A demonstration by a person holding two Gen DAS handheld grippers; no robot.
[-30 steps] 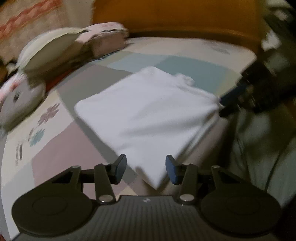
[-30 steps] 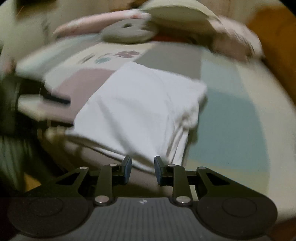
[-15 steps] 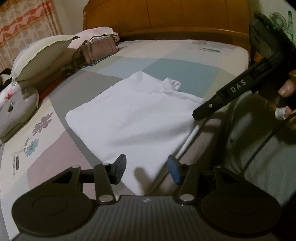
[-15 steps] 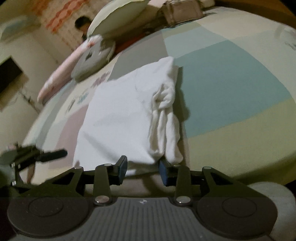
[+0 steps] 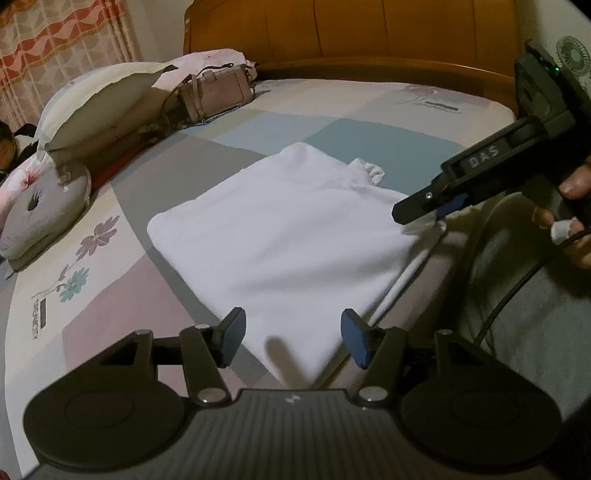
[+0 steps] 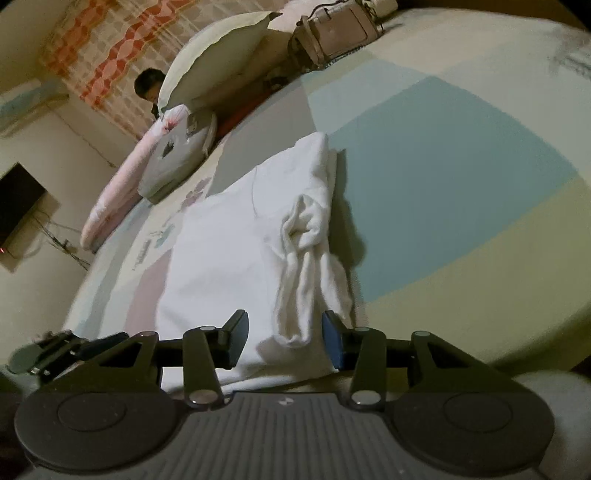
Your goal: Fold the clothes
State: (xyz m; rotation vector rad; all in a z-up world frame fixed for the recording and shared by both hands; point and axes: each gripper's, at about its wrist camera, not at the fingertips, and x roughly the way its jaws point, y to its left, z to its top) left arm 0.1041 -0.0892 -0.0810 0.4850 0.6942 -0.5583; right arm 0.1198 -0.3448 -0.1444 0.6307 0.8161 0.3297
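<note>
A white garment [image 5: 288, 236] lies partly folded on the patchwork bedspread [image 5: 351, 136], one corner pointing at me. My left gripper [image 5: 293, 338] hovers open just above that near corner, nothing between its fingers. In the right wrist view the same white garment [image 6: 229, 258] shows a bunched, rolled sleeve [image 6: 306, 266] along its right edge. My right gripper [image 6: 284, 336] is open, its fingers standing either side of the sleeve's near end without closing on it. The right gripper [image 5: 439, 205] also shows in the left wrist view, held by a hand over the garment's right edge.
Pillows [image 5: 96, 99] and a pink handbag [image 5: 218, 92] sit at the far left of the bed, before a wooden headboard [image 5: 351, 33]. A person [image 6: 149, 86] sits behind the pillows. A grey cushion [image 5: 40, 210] lies at left. A cable [image 5: 506, 295] hangs beside the bed edge.
Both grippers have opened wider. The right gripper swung round and dropped to the garment's rolled sleeve edge; the left one settled over the near corner. The garment lies as before.
</note>
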